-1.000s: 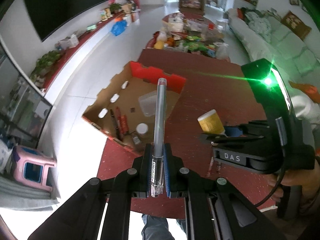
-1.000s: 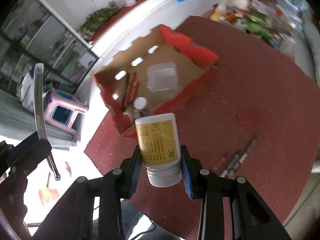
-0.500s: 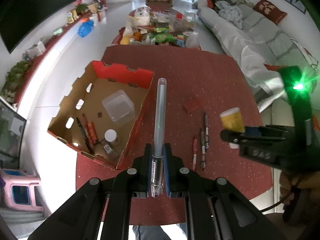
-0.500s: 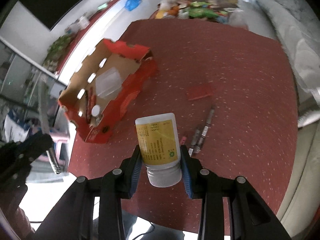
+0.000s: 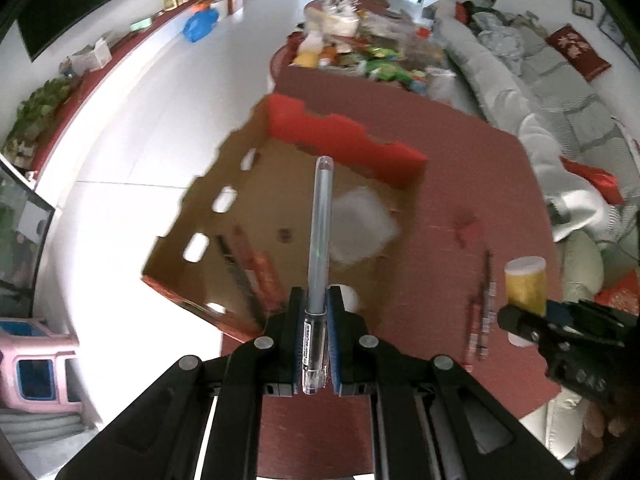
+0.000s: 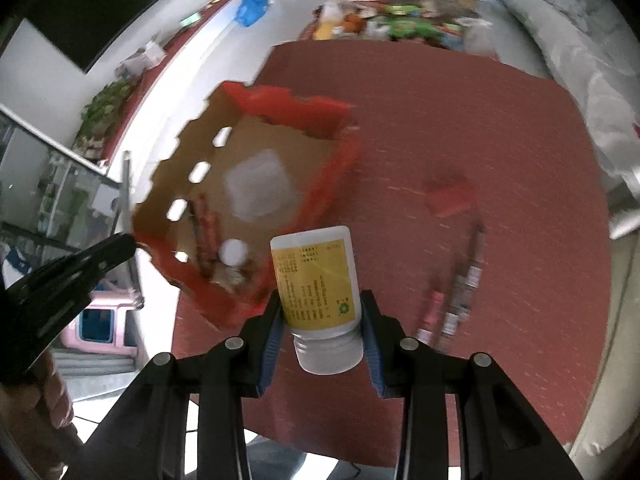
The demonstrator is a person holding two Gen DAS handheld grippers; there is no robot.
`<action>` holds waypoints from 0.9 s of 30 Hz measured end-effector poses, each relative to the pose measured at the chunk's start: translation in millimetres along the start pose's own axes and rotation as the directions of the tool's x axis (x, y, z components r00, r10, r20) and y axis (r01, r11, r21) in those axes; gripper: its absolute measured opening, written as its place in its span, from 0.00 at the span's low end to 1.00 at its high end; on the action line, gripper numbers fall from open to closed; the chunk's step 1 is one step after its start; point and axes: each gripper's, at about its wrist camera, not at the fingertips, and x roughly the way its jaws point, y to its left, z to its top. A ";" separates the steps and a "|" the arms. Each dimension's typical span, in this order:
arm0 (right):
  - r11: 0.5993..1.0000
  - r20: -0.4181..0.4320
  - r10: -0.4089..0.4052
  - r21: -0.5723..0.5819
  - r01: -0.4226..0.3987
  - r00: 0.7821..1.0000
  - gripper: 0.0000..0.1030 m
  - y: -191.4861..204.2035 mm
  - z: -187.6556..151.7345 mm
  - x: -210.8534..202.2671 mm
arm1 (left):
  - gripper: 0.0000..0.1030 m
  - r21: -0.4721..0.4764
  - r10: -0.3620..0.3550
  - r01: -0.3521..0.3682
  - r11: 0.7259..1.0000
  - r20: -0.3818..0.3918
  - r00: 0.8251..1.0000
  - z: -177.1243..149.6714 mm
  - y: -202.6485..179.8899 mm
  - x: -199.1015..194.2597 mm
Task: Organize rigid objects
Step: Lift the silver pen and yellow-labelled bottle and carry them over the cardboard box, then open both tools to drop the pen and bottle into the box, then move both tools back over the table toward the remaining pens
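**Pen and bottle carried toward the box — how the drop is best made**

The left gripper (image 5: 316,336) is clamped on a clear pen (image 5: 320,236), held near its lower end so that most of the barrel juts ahead of the fingertips. Ahead of and below those fingertips lies the open cardboard box (image 5: 340,136), in which a clear plastic container (image 5: 362,226), some pens and a white-capped bottle can be made out, blurred. The right gripper (image 6: 322,320) is clamped on a yellow-labelled bottle (image 6: 314,276), cap toward the camera; the box (image 6: 288,100) sits ahead and to its left, while loose pens (image 6: 464,288) and a small red packet (image 6: 450,198) lie on the red table (image 6: 460,112) to its right.

The step in hand is judged to be the delivery of both items. The pen is best lowered until its far tip is well inside the walls before the jaws are parted — released high, it may bounce or catch the rim. A bare patch of floor beside the plastic container should be chosen, and the bottle should be brought in separately so the two tools are not crowded
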 end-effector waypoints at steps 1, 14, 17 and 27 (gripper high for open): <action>1.000 -0.007 0.009 -0.006 -0.009 1.000 0.37 10.4 4.0 5.5 | 0.11 -0.002 0.006 -0.006 1.000 -0.007 1.000 3.7 6.9 4.3; 0.998 -0.091 0.010 -0.055 -0.015 0.996 0.37 100.6 40.1 83.2 | 0.11 0.084 0.083 -0.073 0.994 -0.124 0.989 33.3 36.7 84.1; 0.999 -0.115 -0.013 -0.047 0.008 0.993 0.37 102.1 40.9 96.9 | 0.12 0.098 0.098 -0.083 0.992 -0.163 0.982 35.7 39.0 103.8; 0.992 -0.088 -0.095 -0.086 0.088 0.992 0.84 101.5 42.5 96.8 | 1.00 0.107 0.111 -0.093 0.990 -0.172 0.979 40.6 42.5 115.6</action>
